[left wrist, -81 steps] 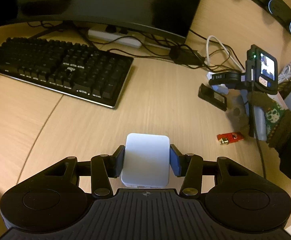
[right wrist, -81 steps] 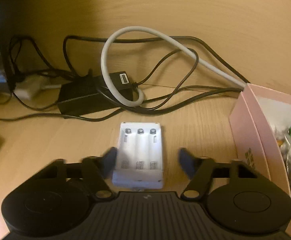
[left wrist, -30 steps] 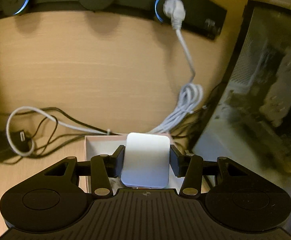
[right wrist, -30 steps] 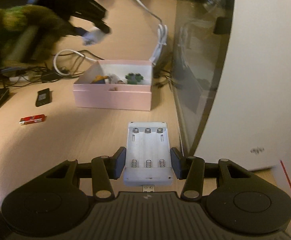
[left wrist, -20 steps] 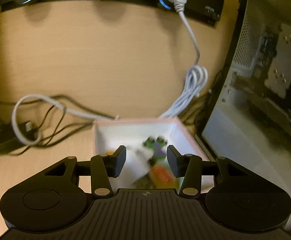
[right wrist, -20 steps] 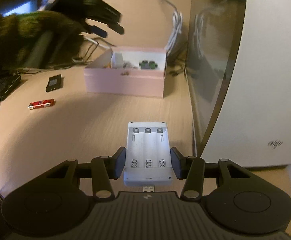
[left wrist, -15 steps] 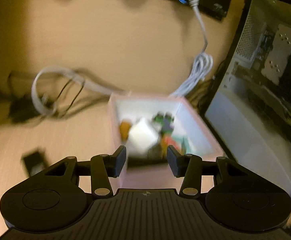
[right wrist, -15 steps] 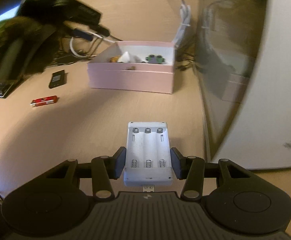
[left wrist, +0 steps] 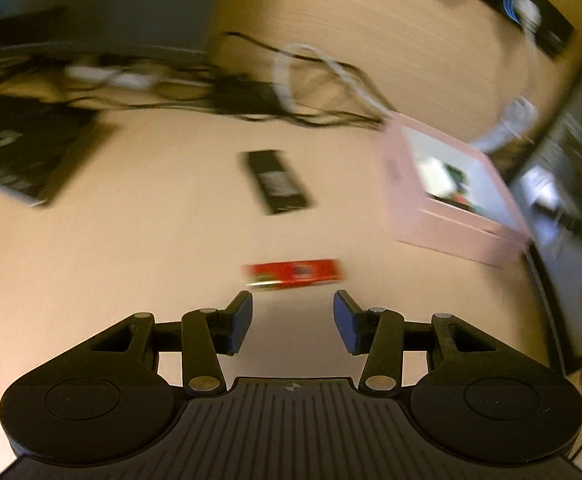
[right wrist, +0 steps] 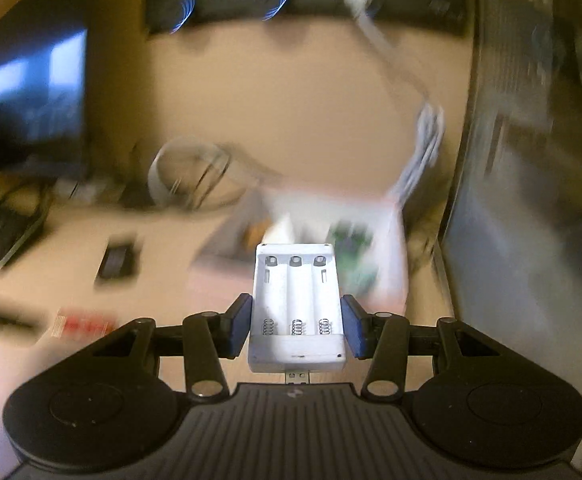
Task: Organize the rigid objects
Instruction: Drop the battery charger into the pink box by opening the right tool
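Right gripper (right wrist: 295, 326) clamped on battery holder (right wrist: 297, 304), best released low over pink box (left wrist: 457, 220) | left gripper (left wrist: 293, 322) open, empty, aimed at red stick (left wrist: 295, 274).

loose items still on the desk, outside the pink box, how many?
2: a red stick just ahead of the empty left tongs, and a black block beyond it, nearer the cables. More may sit out of frame.
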A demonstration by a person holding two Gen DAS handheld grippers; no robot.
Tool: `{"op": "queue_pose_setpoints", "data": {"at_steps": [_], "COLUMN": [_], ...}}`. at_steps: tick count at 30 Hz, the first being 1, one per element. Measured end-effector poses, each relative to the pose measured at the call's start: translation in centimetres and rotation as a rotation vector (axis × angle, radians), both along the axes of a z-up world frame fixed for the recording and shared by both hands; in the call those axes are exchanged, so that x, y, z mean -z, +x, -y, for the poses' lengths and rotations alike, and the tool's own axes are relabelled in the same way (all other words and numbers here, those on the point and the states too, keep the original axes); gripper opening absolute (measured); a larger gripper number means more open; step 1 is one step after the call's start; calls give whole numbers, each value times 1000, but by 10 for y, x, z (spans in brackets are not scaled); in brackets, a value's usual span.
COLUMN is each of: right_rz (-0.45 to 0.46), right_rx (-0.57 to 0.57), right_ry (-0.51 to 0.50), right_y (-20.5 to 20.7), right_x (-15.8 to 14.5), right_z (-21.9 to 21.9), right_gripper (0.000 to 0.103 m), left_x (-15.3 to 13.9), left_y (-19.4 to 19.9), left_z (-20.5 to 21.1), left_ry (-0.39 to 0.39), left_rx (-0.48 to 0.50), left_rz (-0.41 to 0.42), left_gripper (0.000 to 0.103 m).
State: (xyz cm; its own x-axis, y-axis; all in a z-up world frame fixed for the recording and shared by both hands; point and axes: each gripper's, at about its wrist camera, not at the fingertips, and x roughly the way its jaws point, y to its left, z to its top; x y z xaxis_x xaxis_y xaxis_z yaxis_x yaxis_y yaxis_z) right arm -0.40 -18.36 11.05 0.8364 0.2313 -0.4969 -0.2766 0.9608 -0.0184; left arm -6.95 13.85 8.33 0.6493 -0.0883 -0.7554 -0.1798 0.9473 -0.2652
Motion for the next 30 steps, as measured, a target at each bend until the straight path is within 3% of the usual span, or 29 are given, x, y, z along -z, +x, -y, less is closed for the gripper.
{"op": "queue_pose_setpoints", "data": {"at_steps": [3, 6, 10, 13, 21, 23, 27, 30], "right_rz": [69, 136, 74, 26, -100, -123, -168, -193], "right_rx": [101, 210, 259, 220, 78, 69, 69, 91], "right_ry": [33, 1, -35, 3, -78, -110, -191, -221], "right_y": [39, 78, 111, 95, 17, -3, -36, -57], "right_x": [-18, -26, -16, -1, 31, 35, 39, 42], "right_z": [-5, -16, -24, -34, -74, -79, -82, -79], "right_gripper": [47, 48, 51, 52, 52, 52, 52, 52], "left_x": [1, 3, 5, 7, 15, 17, 17, 17], "left_y": [-18, -32, -38, -32, 20, 31, 43, 52], "left_z": [-27, -46, -62, -67, -37, -21, 5, 13], "left_ry": [8, 21, 49, 58, 91, 120, 252, 266], "left_rx": [-69, -99, -89, -42, 212, 316, 482, 568], "left_rz": [-25, -47, -58, -65, -15, 5, 63, 93], "left_gripper": [49, 49, 49, 49, 49, 49, 49, 49]}}
